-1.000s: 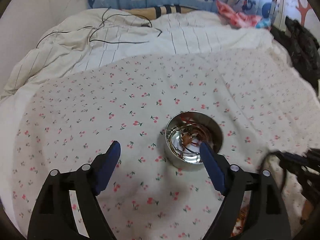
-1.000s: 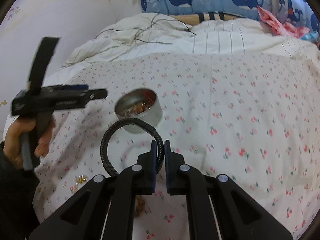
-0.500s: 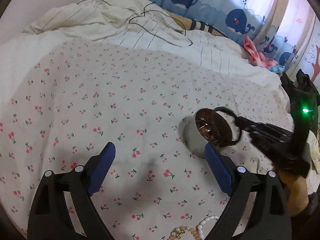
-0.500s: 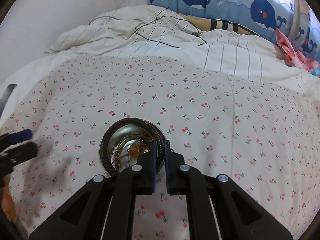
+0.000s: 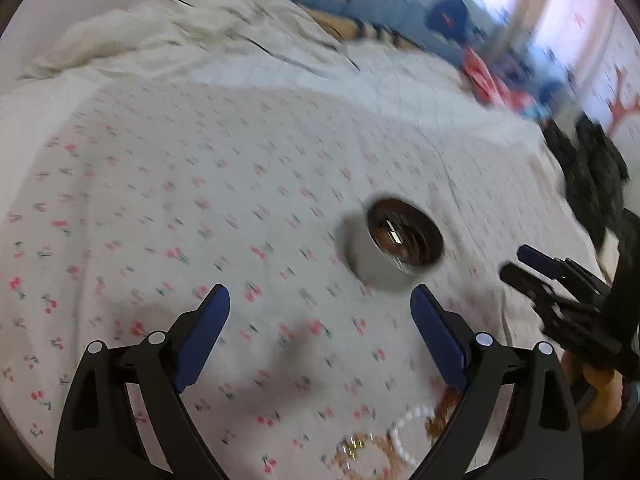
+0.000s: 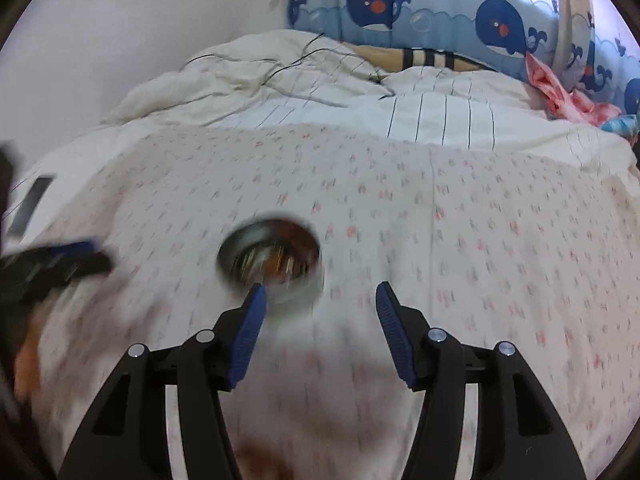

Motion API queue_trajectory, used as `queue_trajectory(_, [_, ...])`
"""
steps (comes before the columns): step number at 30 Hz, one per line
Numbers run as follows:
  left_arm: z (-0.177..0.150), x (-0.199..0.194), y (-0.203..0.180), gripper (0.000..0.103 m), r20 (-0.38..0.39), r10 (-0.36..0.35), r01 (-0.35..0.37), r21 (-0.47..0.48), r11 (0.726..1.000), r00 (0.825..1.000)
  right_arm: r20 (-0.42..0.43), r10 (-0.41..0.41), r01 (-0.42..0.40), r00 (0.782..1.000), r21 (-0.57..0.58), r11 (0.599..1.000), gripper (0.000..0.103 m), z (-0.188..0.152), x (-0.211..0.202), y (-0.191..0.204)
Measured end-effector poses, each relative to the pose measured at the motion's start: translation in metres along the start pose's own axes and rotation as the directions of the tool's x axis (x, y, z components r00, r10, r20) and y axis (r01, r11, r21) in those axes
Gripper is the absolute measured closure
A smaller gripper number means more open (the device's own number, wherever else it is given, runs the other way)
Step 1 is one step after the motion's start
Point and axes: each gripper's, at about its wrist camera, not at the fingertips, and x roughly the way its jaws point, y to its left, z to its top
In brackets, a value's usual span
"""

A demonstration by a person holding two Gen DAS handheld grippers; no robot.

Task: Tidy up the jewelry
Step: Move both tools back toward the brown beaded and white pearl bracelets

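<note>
Left wrist view first: the left gripper hangs with its blue-padded fingers spread wide and nothing between them, above the cherry-print sheet. At about one o'clock from the gap stands the round metal tin, its mouth tilted toward the camera and showing brownish, glinting contents too smeared by motion blur to name piece by piece. At five o'clock, low on the sheet beside the right-hand finger, lies loose jewelry: a white bead strand and a gold chain, touching or nearly so. At three o'clock the right gripper enters from the edge, near the tin but apart from it; from this angle its jaws are hard to read.

Right wrist view: the right gripper has its fingers parted and holds nothing. The tin sits at eleven o'clock, just behind the tip of the left-hand finger, which overlaps its near wall; whether they touch I cannot tell. Something dark and ring-like may lie inside, though blur leaves that uncertain. At nine o'clock the left gripper shows as a dark streak over the sheet. At twelve o'clock lie a rumpled white duvet and whale-print curtain.
</note>
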Motion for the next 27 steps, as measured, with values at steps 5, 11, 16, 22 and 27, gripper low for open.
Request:
queue_trajectory(5, [-0.027, 0.019, -0.042, 0.015, -0.157, -0.05, 0.093, 0.281, 0.955, 0.986, -0.105, 0.096, -0.103, 0.99, -0.062, 0.993, 0.048, -0.061, -0.019, -0.01])
queue_trajectory(11, [-0.066, 0.029, -0.078, 0.015, -0.266, -0.06, 0.19, 0.499, 0.845, 0.962, -0.158, 0.093, -0.124, 0.983, -0.202, 0.972, 0.051, -0.071, -0.009, 0.013])
queue_trajectory(16, [-0.081, 0.038, -0.092, 0.015, -0.285, -0.003, 0.174, 0.577, 0.798, 0.958, -0.185, 0.069, -0.118, 0.98, -0.266, 0.957, 0.053, -0.081, -0.003, 0.024])
queue_trajectory(22, [-0.097, 0.056, -0.096, 0.015, -0.31, 0.107, 0.125, 0.643, 0.756, 0.945, -0.207, -0.002, -0.068, 0.978, -0.331, 0.941, 0.055, -0.09, 0.006, 0.03])
queue_trajectory(27, [-0.101, 0.057, -0.102, 0.015, -0.291, 0.116, 0.112, 0.66, 0.743, 0.95, -0.201, -0.066, -0.013, 0.977, -0.368, 0.93, 0.055, -0.094, 0.015, 0.032])
